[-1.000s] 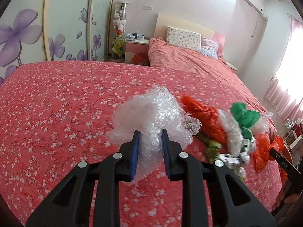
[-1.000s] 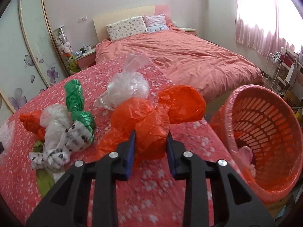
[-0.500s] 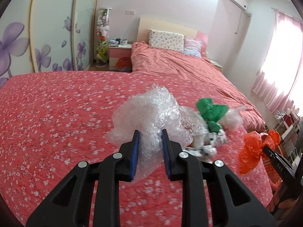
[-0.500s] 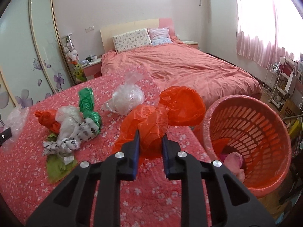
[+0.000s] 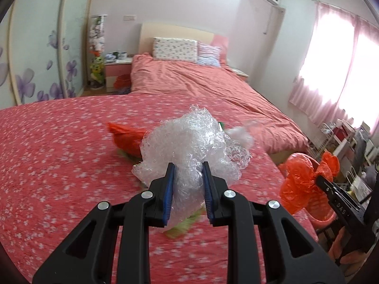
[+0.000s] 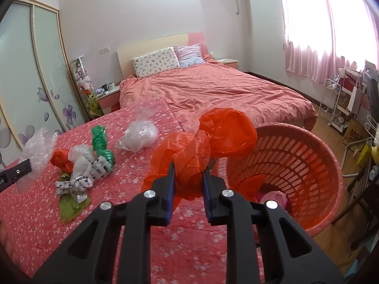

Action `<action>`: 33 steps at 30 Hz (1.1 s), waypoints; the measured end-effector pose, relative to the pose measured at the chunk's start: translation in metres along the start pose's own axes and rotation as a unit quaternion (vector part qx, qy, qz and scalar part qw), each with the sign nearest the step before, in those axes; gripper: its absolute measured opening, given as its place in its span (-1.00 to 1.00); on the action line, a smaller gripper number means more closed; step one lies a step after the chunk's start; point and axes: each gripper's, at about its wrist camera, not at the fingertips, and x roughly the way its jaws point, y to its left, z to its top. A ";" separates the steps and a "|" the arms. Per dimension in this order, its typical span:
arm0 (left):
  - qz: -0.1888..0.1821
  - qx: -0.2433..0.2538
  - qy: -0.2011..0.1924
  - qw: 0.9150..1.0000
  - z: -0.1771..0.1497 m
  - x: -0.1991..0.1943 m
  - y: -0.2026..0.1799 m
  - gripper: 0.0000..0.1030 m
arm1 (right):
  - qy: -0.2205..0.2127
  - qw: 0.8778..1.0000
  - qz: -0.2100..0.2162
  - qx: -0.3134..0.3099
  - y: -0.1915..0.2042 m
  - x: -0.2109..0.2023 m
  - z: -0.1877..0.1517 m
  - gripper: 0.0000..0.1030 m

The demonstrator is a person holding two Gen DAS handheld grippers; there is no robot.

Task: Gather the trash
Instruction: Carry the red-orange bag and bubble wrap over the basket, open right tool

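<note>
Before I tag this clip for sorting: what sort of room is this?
A bedroom, most likely: a made bed with pillows against a headboard, a nightstand beside it, and pink curtains.

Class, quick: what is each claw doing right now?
Left claw: closed on the bubble wrap.
Right claw: closed on the orange plastic bag.
</note>
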 end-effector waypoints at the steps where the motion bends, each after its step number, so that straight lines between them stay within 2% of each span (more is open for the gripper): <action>1: -0.005 0.002 0.001 1.000 0.000 0.001 -0.004 -0.55 | -0.003 1.000 -0.004 0.004 -0.006 -0.003 0.000 -0.59; 13: -0.085 0.036 0.025 0.995 -0.009 0.027 -0.077 -0.55 | -0.021 0.998 -0.040 0.038 -0.063 -0.020 0.000 -0.59; 20: -0.130 0.052 0.043 0.989 -0.018 0.046 -0.126 -0.55 | -0.031 0.996 -0.064 0.051 -0.093 -0.024 -0.003 -0.58; 33: -0.186 0.074 0.077 0.977 -0.030 0.081 -0.190 -0.55 | -0.045 0.989 -0.110 0.091 -0.161 -0.019 -0.006 -0.58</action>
